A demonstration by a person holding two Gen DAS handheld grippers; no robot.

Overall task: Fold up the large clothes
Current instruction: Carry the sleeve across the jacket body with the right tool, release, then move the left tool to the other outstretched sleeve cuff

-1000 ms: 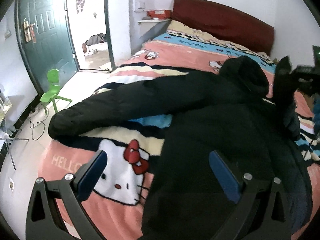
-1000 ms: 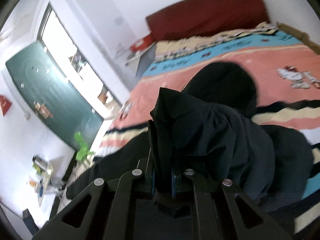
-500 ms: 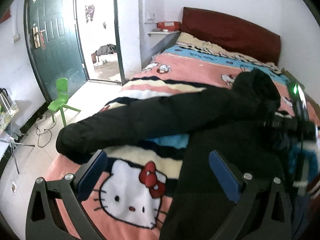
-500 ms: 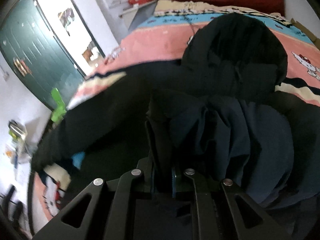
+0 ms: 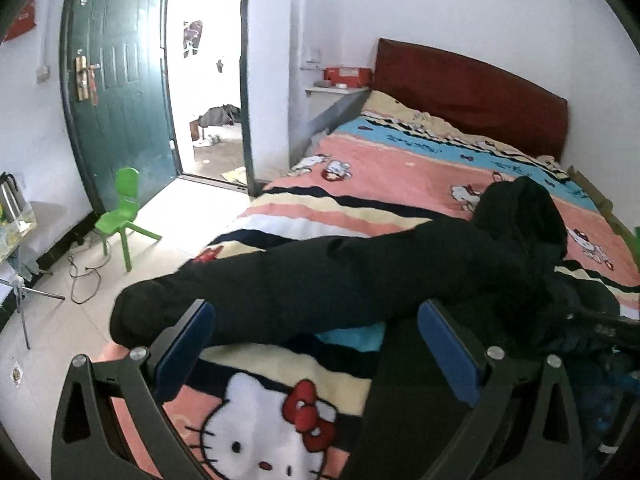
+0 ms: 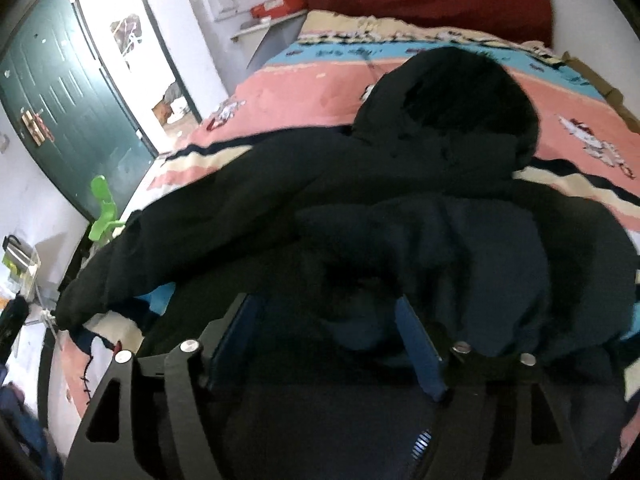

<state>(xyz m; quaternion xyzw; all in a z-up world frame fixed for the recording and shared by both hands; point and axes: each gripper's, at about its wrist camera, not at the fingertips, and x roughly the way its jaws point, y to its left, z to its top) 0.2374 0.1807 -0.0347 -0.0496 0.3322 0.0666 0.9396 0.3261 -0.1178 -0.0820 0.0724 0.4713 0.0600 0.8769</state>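
A black hooded jacket lies across the Hello Kitty blanket on the bed. Its hood points at the headboard, and one sleeve stretches out toward the bed's left edge. The other sleeve lies folded over the jacket's body. My right gripper hangs low over that folded sleeve with its jaws opening. The cuff lies loose between the blue pads, which do not press on it. My left gripper stands open above the blanket near the outstretched sleeve, with nothing held.
A dark red headboard closes the far end of the bed. On the floor to the left stand a green child's chair, a loose cable and a small table with a kettle. A green door stands open beside a bright doorway.
My right gripper came down with the sleeve onto the jacket's body and opened, letting the cloth go. The left gripper stayed open while its view shifted toward the door.
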